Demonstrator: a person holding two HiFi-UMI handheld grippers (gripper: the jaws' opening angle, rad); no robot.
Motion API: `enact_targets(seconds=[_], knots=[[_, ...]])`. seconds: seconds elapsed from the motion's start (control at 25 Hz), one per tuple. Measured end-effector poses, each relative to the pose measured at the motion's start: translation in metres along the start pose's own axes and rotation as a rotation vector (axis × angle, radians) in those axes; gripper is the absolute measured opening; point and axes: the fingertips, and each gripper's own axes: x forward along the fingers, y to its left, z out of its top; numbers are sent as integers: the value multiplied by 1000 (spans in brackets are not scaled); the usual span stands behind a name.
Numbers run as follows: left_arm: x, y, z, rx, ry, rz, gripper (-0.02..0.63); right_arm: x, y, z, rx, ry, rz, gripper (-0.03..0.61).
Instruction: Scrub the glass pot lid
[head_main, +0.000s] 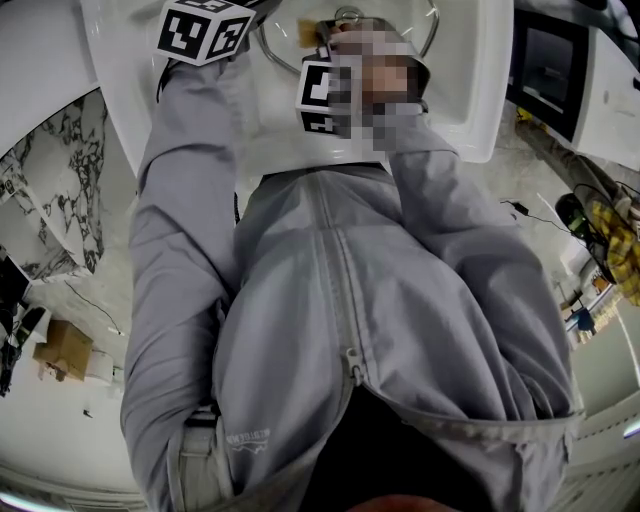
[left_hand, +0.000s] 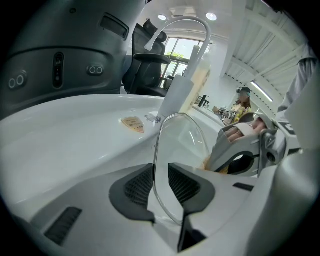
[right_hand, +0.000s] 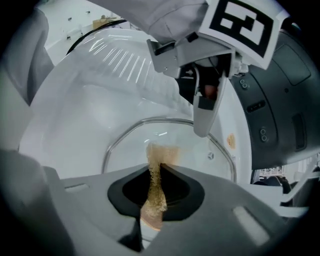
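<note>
No word, brand or number can be read in any view. Coded signs: the white cube (head_main: 200, 30) on the left gripper (left_hand: 161, 186) bears black-and-white square markers on its visible faces, and one marker also faces the right gripper view; the like white cube (head_main: 322, 92) on the right gripper (right_hand: 159, 189) shows two such markers, partly hidden. A small pale brand print (head_main: 250, 438) stands near the hem of the grey zip jacket (head_main: 330, 300), too small to read. A tan oval sticker (left_hand: 132, 123) lies on the white sink basin (left_hand: 75, 145); its print is too blurred to read
</note>
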Motion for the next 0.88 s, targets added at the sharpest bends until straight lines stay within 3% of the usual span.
enact_targets(seconds=[0.4, 0.72, 0.88], knots=[[1, -1, -2, -7, -7, 0, 91, 7, 24, 8, -9, 48, 28, 35], [0, -1, -1, -2, -15, 7, 89, 21, 76, 8, 52, 56, 156, 35], [0, -1, -2, -3, -13, 8, 87, 32, 117, 2, 129, 54, 316, 35]])
